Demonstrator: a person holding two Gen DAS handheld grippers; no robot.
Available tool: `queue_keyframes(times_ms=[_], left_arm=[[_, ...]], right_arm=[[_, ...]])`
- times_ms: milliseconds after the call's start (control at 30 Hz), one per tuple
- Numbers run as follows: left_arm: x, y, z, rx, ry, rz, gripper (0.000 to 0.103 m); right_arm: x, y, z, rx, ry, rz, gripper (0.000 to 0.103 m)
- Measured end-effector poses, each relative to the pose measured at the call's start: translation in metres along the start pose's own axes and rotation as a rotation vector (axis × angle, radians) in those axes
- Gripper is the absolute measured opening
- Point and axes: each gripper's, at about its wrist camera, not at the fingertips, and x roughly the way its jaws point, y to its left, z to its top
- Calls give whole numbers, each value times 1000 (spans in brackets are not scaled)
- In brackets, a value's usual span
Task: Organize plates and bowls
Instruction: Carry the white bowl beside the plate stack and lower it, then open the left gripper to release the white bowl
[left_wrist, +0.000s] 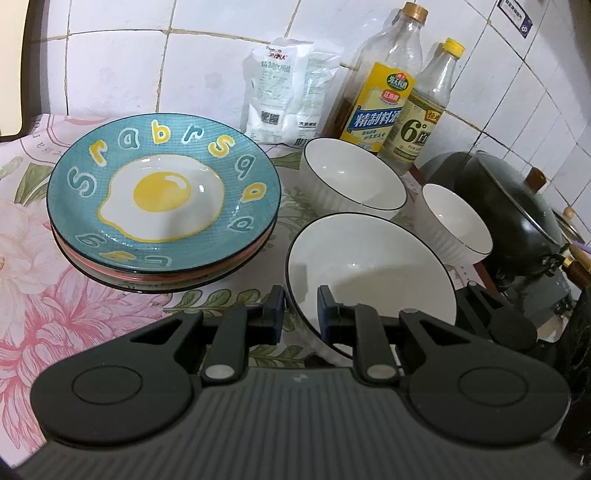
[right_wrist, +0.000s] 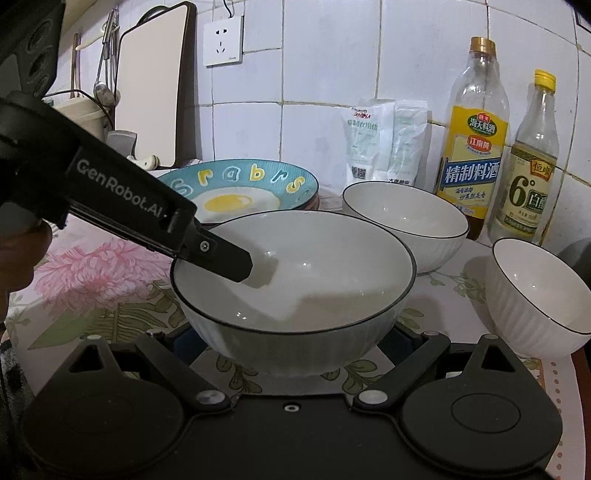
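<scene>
A large white bowl with a dark rim (left_wrist: 373, 266) (right_wrist: 295, 280) stands on the floral cloth. My left gripper (left_wrist: 301, 314) straddles its near-left rim, one finger inside and one outside; the left finger (right_wrist: 225, 258) shows inside the bowl in the right wrist view. My right gripper (right_wrist: 291, 343) is open, its fingers mostly hidden at either side of the bowl's base. A stack of plates topped by a teal fried-egg plate (left_wrist: 162, 192) (right_wrist: 243, 184) sits to the left. Two smaller white bowls (left_wrist: 351, 177) (left_wrist: 454, 221) stand behind and right.
Two bottles (left_wrist: 380, 88) (left_wrist: 424, 110) and a white packet (left_wrist: 288, 92) stand against the tiled wall. A black pot (left_wrist: 509, 206) sits at the right. A cutting board (right_wrist: 151, 85) and a utensil holder (right_wrist: 81, 110) are at the far left.
</scene>
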Motion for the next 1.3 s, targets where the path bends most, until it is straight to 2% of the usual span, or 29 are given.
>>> queue_keyframes(times_ms=[300, 433, 800, 867, 967, 1233, 1300], left_arm=[[7, -1, -4, 3, 13, 21, 17], [4, -3, -7, -5, 12, 30, 18], [-35, -21, -8, 40, -3, 28, 26], [-45, -28, -8, 59, -9, 29, 30], [-59, -43, -8, 118, -24, 31, 40], [-89, -86, -11, 206, -52, 0, 42], [-94, -99, -10, 227, -47, -18, 46]], right_arm=[[11, -1, 1, 11, 69, -3, 98], [2, 2, -4, 7, 72, -30, 98], [-69, 3, -23, -2, 30, -126, 98], [-84, -4, -24, 1, 16, -146, 98], [-103, -11, -24, -3, -12, -168, 98], [-148, -25, -19, -30, -87, -222, 98], [-157, -27, -17, -35, -100, -228, 98]])
